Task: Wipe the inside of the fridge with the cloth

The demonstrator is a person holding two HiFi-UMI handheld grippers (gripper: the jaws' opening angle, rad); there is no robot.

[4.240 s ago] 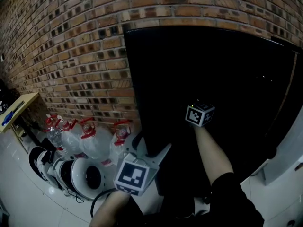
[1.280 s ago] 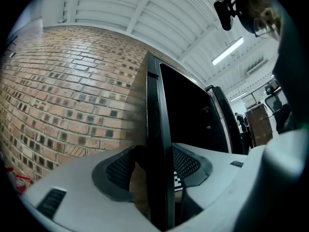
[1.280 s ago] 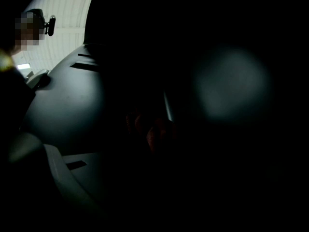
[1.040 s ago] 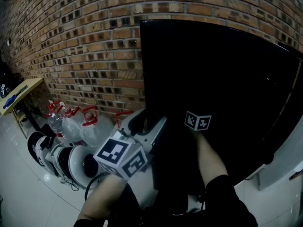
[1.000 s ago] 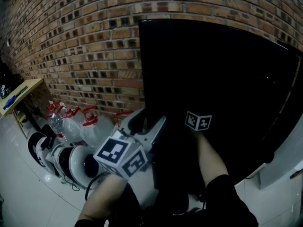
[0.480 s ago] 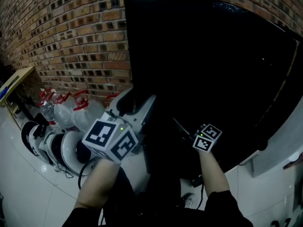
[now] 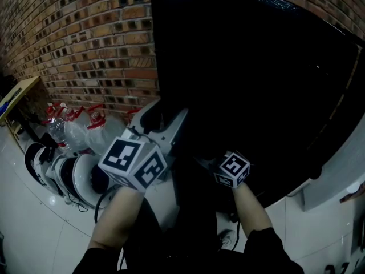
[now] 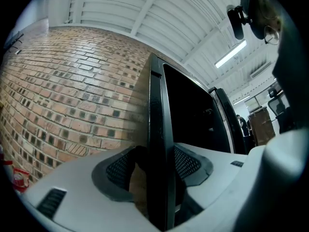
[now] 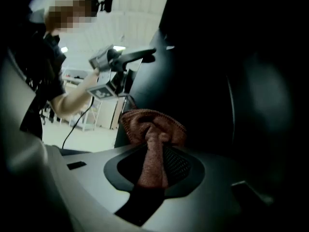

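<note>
Cloth (image 9: 152, 124): reddish-brown, looped weave, bunched. It sits pinched in my right gripper (image 9: 153, 151), whose jaws are drawn in on the cloth's waist, with a puff of fabric standing out past the tips.

Fridge (image 7: 256, 67): black, set against the brick wall (image 7: 80, 39), water bottles (image 7: 85, 130) at its left side. The interior is unlit.

Fridge door (image 8: 157, 105): seen edge-on. My left gripper (image 8: 157, 161) is clamped on its free edge, both pads pressing, with the jaws partly apart to take the door's thickness.

Change noted: in the head view, the right gripper's marker cube sat about mid-height in the dark opening a second ago. It is now lower, near the bottom edge of the opening and closer to the left gripper. The wrist has also turned, so the right gripper view now looks back out past the door's edge at the left gripper and at me. The left gripper has kept its hold on the door, and the cloth has not slipped.

Reading for the task: I judge this to be one wiping pass carried down towards the door-side lower corner, or else a reset for the next pass. The door stays open and the cloth is ready, so wiping can go on.

Caveat: the interior is too dark for me to say whether the cloth touches any surface. It is possibly just off the dark curved face beside it.
</note>
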